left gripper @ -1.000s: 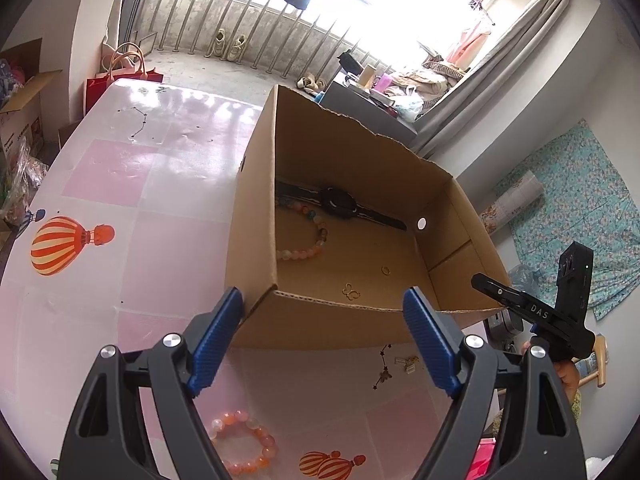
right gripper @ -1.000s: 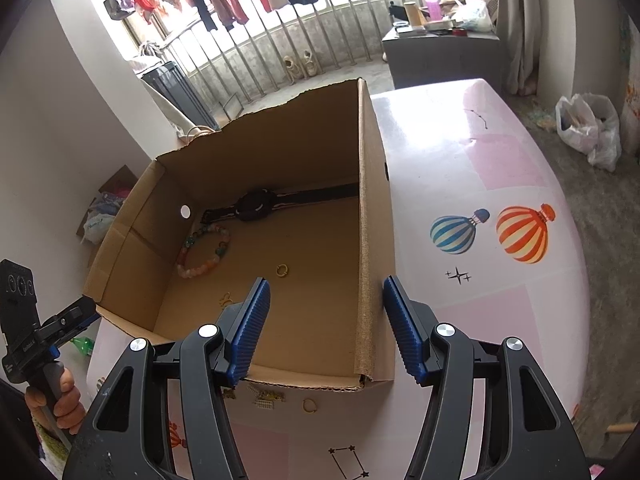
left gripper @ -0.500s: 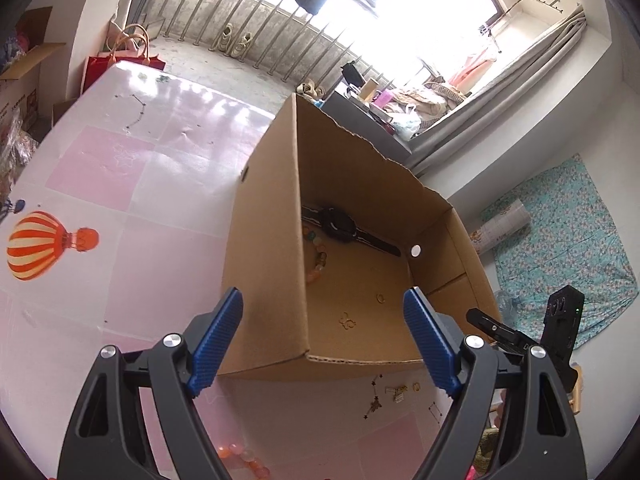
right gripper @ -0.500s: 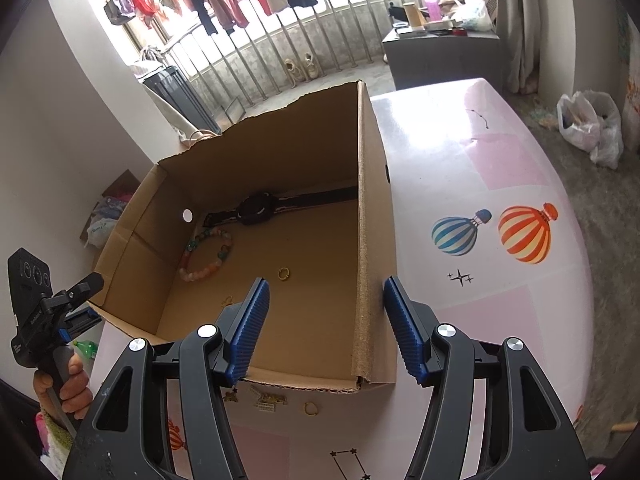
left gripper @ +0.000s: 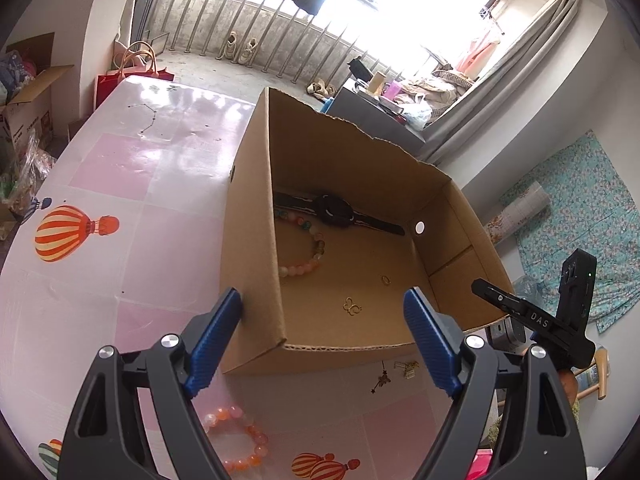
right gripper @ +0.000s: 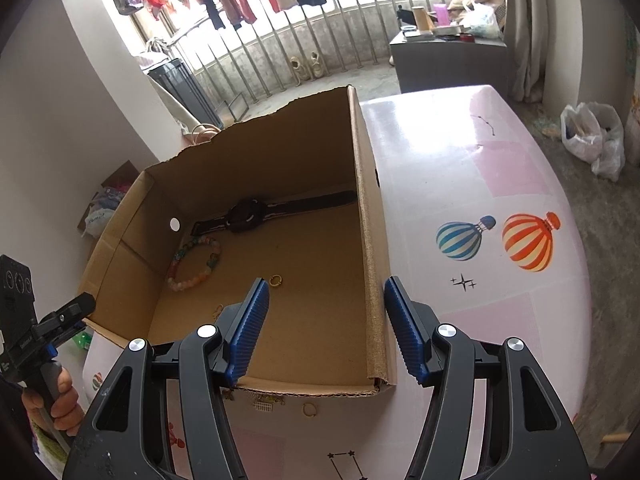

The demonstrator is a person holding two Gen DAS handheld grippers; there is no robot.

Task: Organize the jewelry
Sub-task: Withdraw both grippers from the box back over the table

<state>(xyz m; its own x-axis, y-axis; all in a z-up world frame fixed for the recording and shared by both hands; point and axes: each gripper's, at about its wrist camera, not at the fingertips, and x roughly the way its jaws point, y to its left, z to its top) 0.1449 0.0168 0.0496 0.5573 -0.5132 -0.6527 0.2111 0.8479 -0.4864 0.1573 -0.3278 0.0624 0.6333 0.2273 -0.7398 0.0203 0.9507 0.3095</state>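
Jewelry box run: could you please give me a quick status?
Both grippers open, empty, left, right. Watch in cardboard box; orange bracelet on table. Nothing blocking.

Brown cardboard box [left gripper: 256, 240] holds a black watch [left gripper: 336, 212]. At the tablecloth's [left gripper: 120, 184] nine o'clock sits an orange-striped balloon [left gripper: 60, 232] on pink-and-white checks.

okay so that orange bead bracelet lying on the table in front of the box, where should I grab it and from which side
Take the orange bead bracelet across one stretch of its loop, one finger inside the ring and one outside, coming straight down from above. It lies flat on the table, so a sideways approach would likely just push it along. The left gripper is open above it, probably the handier one.
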